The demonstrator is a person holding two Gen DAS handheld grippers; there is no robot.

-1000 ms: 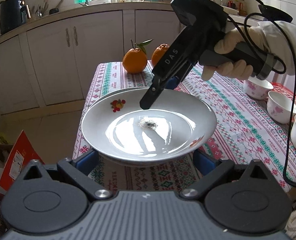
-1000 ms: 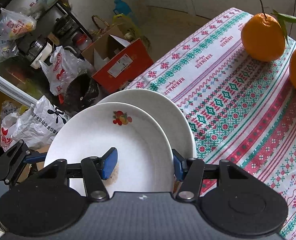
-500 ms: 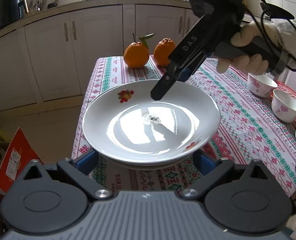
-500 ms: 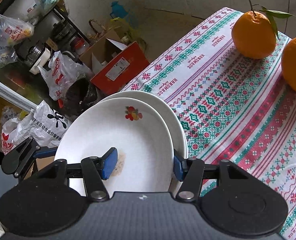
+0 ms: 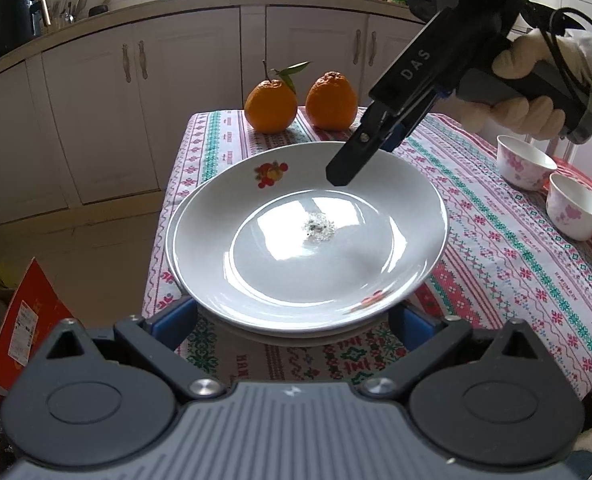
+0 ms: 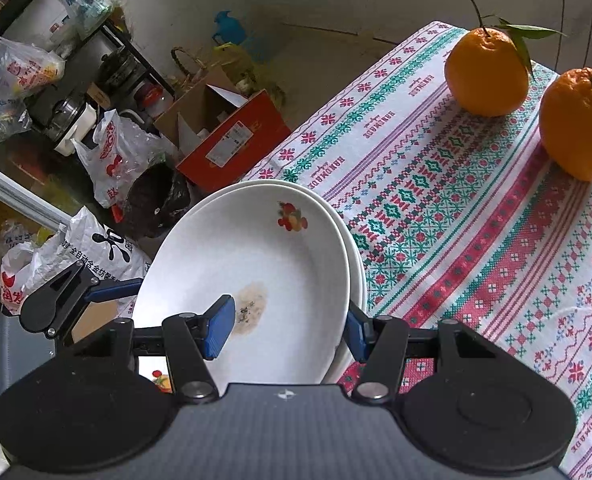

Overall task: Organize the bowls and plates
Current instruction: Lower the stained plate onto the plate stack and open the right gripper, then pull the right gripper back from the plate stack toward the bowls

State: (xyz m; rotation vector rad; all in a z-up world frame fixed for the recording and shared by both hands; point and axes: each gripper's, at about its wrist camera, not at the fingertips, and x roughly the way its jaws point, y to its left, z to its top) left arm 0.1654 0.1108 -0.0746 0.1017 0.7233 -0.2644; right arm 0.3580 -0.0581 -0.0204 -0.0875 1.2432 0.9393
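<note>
Two white plates sit stacked at the table's near left corner. The top plate has a fruit print and a small stain in its middle; it also shows in the right wrist view. The lower plate peeks out beneath it. My left gripper is open, its blue pads on either side of the stack's near rim. My right gripper is open astride the top plate's far rim, one pad over the plate, the other outside it; it also shows in the left wrist view.
Two oranges stand at the table's far end on the patterned tablecloth. Several small floral bowls sit along the right edge. Boxes and bags lie on the floor to the left.
The top plate has settled onto the lower plate. My right gripper has lifted and drawn back toward the far rim. Both views have shifted slightly.
</note>
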